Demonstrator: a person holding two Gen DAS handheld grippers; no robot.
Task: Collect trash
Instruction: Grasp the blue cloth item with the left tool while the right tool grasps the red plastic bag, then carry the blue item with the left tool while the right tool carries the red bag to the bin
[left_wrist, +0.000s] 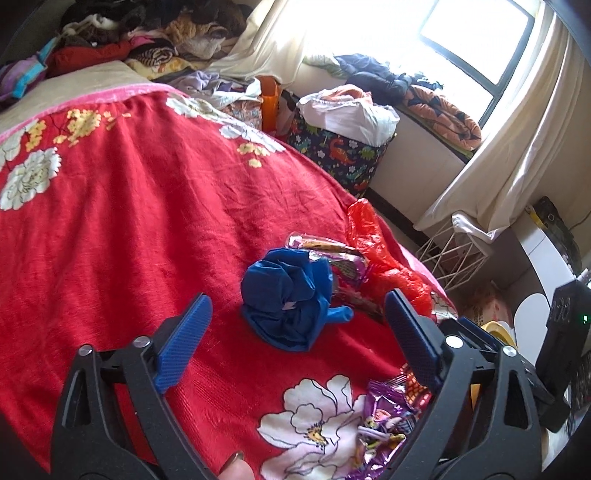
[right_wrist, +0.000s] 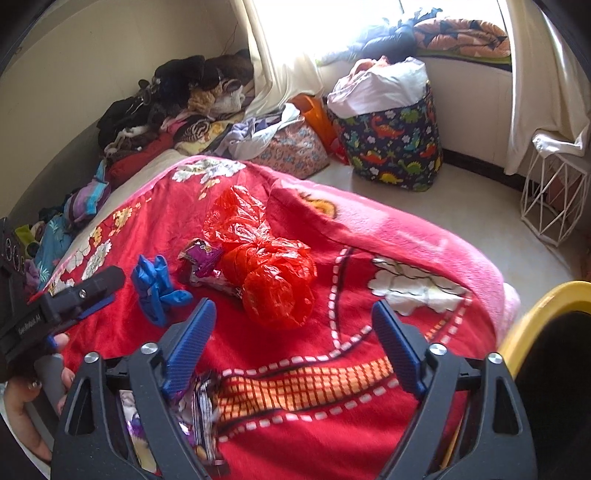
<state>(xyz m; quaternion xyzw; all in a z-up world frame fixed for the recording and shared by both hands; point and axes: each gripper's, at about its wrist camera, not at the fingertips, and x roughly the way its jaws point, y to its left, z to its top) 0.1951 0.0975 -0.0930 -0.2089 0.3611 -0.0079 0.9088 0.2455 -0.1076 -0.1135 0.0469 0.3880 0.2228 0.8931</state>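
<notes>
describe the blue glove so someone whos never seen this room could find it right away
Start at the red floral blanket covering the bed. Near its foot lies a cluster of litter; the blue glove is at one end, beside a purple snack wrapper. It alone is blue, rubbery and fingered.

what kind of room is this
Most likely a lived-in bedroom: a bed under a red floral blanket, clothes piled against the wall, and a dinosaur-print laundry bag below a curtained window.

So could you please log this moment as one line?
left gripper: open, over blue glove | right gripper: open, before red bag | nothing held | wrappers on blanket
</notes>
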